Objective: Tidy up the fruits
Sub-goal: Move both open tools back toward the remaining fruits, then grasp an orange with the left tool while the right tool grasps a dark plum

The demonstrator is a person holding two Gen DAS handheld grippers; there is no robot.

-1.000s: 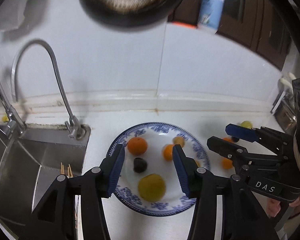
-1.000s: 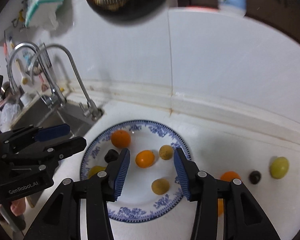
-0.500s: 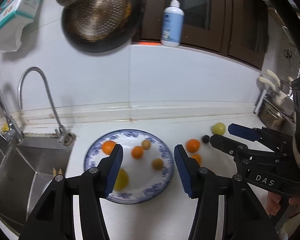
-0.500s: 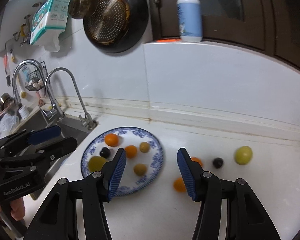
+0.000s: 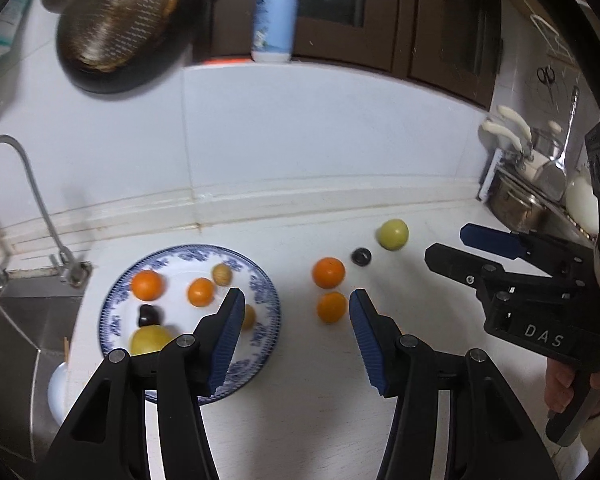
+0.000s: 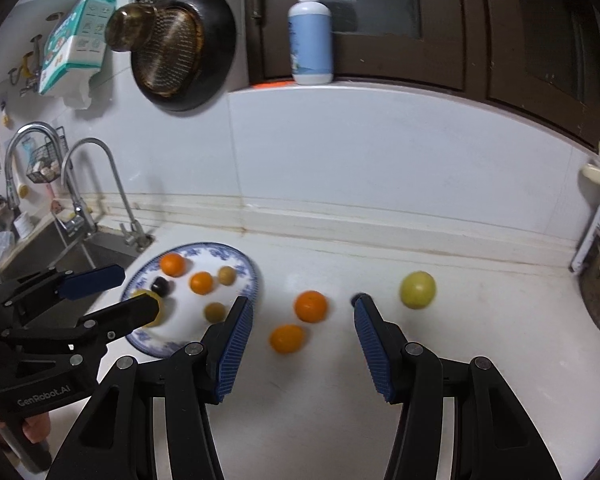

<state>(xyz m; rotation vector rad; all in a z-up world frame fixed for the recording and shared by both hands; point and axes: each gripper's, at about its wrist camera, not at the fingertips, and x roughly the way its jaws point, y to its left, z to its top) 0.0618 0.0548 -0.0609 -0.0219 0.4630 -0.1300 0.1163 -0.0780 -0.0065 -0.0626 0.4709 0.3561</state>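
Observation:
A blue-patterned plate point(image 5: 265, 298) point(image 6: 248, 276) on the white counter holds several fruits: oranges, a dark plum point(image 5: 148, 315), a yellow-green fruit point(image 5: 149, 339) and small tan ones. Loose on the counter to its right lie two oranges point(image 5: 328, 272) point(image 5: 332, 307) point(image 6: 310, 306) point(image 6: 286, 338), a dark plum point(image 5: 361, 256) and a green fruit point(image 5: 392, 233) point(image 6: 417, 289). My left gripper point(image 5: 295, 330) is open and empty above the near orange. My right gripper point(image 6: 303, 334) is open and empty, its jaws standing either side of the two loose oranges.
A sink point(image 5: 3, 320) with a faucet point(image 6: 111, 184) lies left of the plate. A pan point(image 6: 179, 64) hangs on the wall, a soap bottle point(image 6: 311, 40) stands on the ledge. Metal pots point(image 5: 540, 196) stand at the right end of the counter.
Both grippers have pulled back from over the plate and swung right toward the loose fruit. Both stayed open and empty.

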